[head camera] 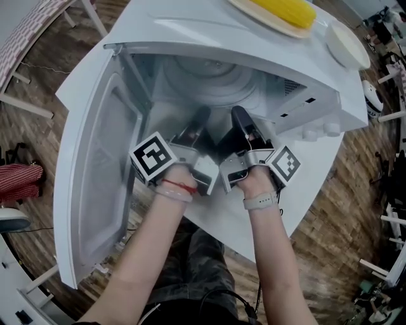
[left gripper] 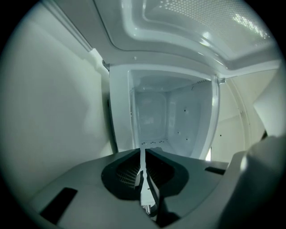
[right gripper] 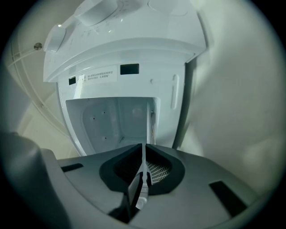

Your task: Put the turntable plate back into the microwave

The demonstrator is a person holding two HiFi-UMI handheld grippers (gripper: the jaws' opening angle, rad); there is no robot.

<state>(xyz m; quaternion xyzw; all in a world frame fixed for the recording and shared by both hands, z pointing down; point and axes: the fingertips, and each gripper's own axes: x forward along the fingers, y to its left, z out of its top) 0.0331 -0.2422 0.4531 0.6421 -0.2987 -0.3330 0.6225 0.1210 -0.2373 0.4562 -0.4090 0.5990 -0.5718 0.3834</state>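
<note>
Head view: the white microwave [head camera: 209, 38] stands on a white counter [head camera: 254, 222] with its door [head camera: 95, 190] swung wide to the left. Both arms reach into the cavity mouth. The left gripper [head camera: 200, 117] and the right gripper [head camera: 240, 117] sit side by side, close together. The clear turntable plate [head camera: 212, 79] shows just beyond them inside the opening, and its near edge is hidden behind the two tools. On the microwave's top lie a plate [head camera: 266, 19] carrying a cob of corn [head camera: 288, 9] and a white dish [head camera: 347, 44].

Left gripper view: the camera is rolled on its side and looks into the pale cavity [left gripper: 170, 116]. The fingers [left gripper: 129, 172] are drawn almost together, pinching a thin pale strip, the plate's rim seen edge-on.

Right gripper view: also rolled, with the control panel [right gripper: 120, 40] above the cavity. Its fingers [right gripper: 158, 172] likewise press on a thin pale edge of the plate, and a clear curved rim arcs along the left side.
</note>
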